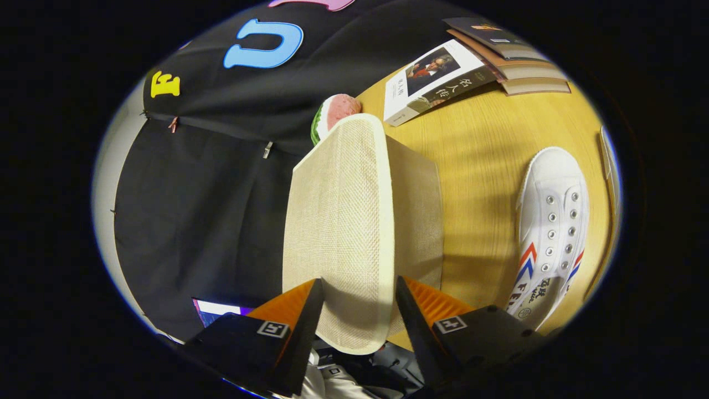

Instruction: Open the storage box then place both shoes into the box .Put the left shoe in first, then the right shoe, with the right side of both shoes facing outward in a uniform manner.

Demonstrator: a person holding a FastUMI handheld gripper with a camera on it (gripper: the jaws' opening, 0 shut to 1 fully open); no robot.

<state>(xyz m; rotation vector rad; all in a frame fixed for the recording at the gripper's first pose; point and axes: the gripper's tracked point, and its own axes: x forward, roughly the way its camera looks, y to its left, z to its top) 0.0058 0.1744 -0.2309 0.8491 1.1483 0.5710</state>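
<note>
woven lid [338, 221] between spread fingers [302, 310], edge hidden

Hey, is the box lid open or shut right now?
Open. The lid is lifted, its edge between the claw's fingers, standing off the box. Grip contact unclear.

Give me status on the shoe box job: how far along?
Done: nothing stored yet. In hand: the hand-held gripper has the beige woven lid of the storage box between its fingers, apparently gripping it; the lid looks tilted up, so opening seems underway. Left: the white shoe lies on the wooden table beside the box; both shoes remain to go in.
</note>
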